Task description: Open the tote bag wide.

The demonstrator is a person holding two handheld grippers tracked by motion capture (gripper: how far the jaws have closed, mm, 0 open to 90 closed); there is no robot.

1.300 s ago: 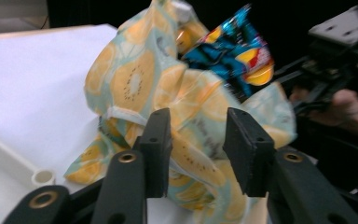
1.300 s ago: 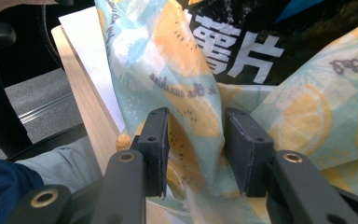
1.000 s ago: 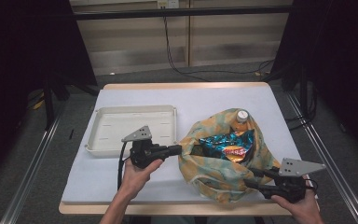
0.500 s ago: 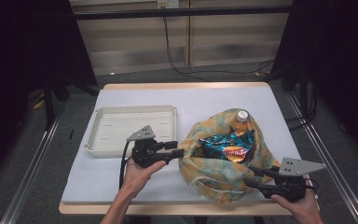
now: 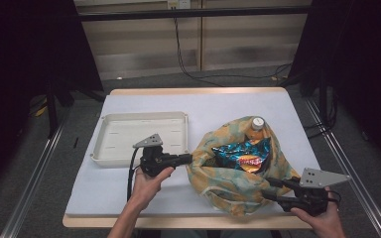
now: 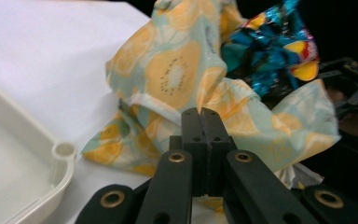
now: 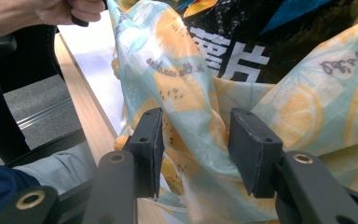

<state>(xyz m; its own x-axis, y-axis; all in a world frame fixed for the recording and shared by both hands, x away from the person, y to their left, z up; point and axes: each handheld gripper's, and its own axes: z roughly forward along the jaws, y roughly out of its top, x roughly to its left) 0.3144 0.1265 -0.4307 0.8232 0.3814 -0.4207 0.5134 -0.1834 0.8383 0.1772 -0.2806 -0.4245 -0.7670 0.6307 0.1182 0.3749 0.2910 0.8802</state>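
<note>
High view showed a white-covered table [image 5: 144, 191] with a fabric bag [image 5: 238, 186], printed with orange slices on pale green, slumped on its right half and a shallow white tray [image 5: 129, 134] lying to the left of it. Inside the open bag sat a blue snack packet [image 5: 240, 154], and behind that stood a bottle [image 5: 257, 128] with a pale cap, orange below. The left gripper [image 5: 186, 158], held in the person's left hand [image 5: 146, 186], reached from just in front of the tray to the bag's left edge. Left gripper view had its jaws pressed together on a fold of the bag's rim [image 6: 205, 100], the cloth rising in a pinched peak straight out of the tips, with the snack packet [image 6: 275, 51] beyond and a corner of the tray [image 6: 63, 154] at lower left. The right gripper [image 5: 270, 188], held in the right hand [image 5: 322, 220] near the table's front right corner, pointed into the bag's lower right side. Right gripper view had its jaws standing apart with the bag's cloth [image 7: 193, 126] bunched between them; the fabric lay against the inner faces but was not squeezed. Behind the cloth the dark back of the packet [image 7: 242, 51] carried white printed characters, and the table's wooden edge [image 7: 81, 102] ran along the left, with the other hand [image 7: 70, 10] at the top left.
</note>
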